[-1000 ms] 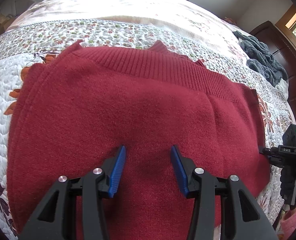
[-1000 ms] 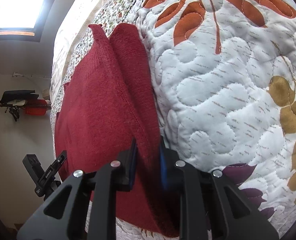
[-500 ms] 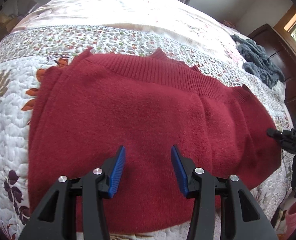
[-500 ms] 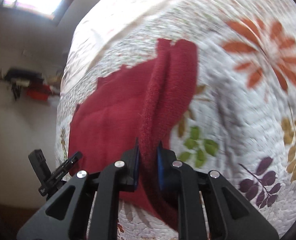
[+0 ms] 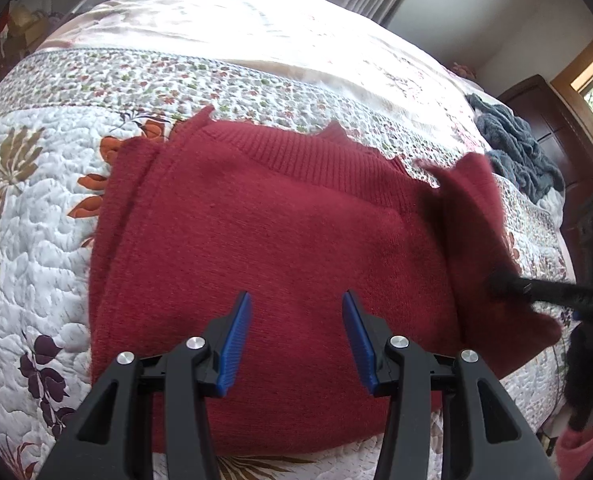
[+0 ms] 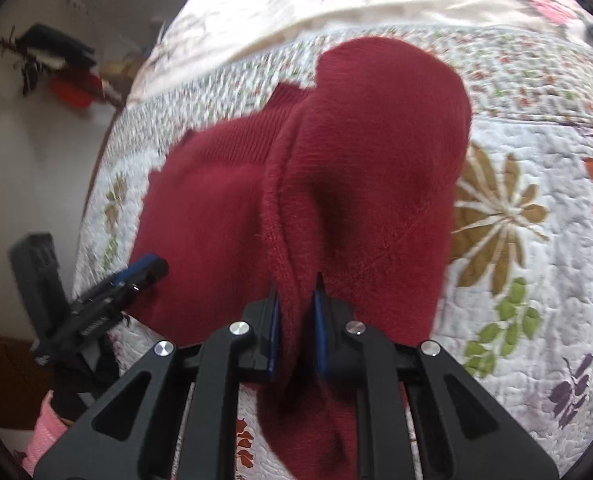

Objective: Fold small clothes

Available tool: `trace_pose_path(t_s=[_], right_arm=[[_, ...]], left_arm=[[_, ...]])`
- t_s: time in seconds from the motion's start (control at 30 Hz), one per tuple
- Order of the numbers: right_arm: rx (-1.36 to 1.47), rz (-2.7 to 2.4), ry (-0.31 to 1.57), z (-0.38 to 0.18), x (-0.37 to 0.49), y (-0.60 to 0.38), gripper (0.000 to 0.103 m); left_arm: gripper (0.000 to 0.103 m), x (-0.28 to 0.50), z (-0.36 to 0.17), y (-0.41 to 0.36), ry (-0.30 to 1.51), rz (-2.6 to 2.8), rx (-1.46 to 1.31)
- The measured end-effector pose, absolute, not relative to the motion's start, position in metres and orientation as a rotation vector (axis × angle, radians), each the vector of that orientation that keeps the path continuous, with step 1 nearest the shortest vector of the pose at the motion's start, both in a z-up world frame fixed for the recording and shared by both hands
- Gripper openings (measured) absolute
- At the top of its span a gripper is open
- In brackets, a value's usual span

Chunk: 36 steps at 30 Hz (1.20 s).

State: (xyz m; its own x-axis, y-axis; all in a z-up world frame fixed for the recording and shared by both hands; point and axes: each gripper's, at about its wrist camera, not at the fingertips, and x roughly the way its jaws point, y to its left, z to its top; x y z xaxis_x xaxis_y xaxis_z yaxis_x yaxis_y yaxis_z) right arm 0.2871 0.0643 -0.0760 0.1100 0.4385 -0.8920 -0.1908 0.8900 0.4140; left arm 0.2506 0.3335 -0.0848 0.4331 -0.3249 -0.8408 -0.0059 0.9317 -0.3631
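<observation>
Red knit sweater [image 5: 280, 248] lies on the quilt, right side lifted.

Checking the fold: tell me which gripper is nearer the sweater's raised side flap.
Right. The right gripper has its fingers shut on the edge of the raised flap of the red sweater. The left gripper hovers open over the sweater's middle, away from the flap.
</observation>
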Motion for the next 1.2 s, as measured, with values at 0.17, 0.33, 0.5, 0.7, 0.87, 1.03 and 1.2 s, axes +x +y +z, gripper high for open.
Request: trace_pose_path(t_s=[0.17,0.33,0.5,0.7,0.87,1.03,1.2], right_arm=[[0.218,0.466,1.425,-0.096,0.288,0.079,0.015],[0.28,0.477,1.453,-0.112,0.292,0.085,0.025],[0.322,0.502,1.49,-0.114,0.297,0.084,0.029],[0.476,0.574,1.459,-0.086,0.297,0.063,0.044],[0.417,0.486,1.387,-0.068,0.286,0.023,0.044],[0.484,0.416,1.372,-0.082,0.269,-0.029,0.044],[0.547,0.379,1.395,-0.112,0.247,-0.061,0.044]], left_arm=[[0.048,0.251,-0.084,0.338,1.107,-0.204,-0.355],[0.048,0.253,-0.084,0.34,1.108,-0.208,-0.386],[0.048,0.256,-0.083,0.337,1.114,-0.227,-0.419],[0.048,0.263,-0.079,0.325,1.118,-0.293,-0.514],[0.049,0.272,-0.078,0.304,1.133,-0.361,-0.571],[0.049,0.282,-0.089,0.283,1.168,-0.399,-0.616],[0.049,0.288,-0.107,0.274,1.193,-0.438,-0.727]])
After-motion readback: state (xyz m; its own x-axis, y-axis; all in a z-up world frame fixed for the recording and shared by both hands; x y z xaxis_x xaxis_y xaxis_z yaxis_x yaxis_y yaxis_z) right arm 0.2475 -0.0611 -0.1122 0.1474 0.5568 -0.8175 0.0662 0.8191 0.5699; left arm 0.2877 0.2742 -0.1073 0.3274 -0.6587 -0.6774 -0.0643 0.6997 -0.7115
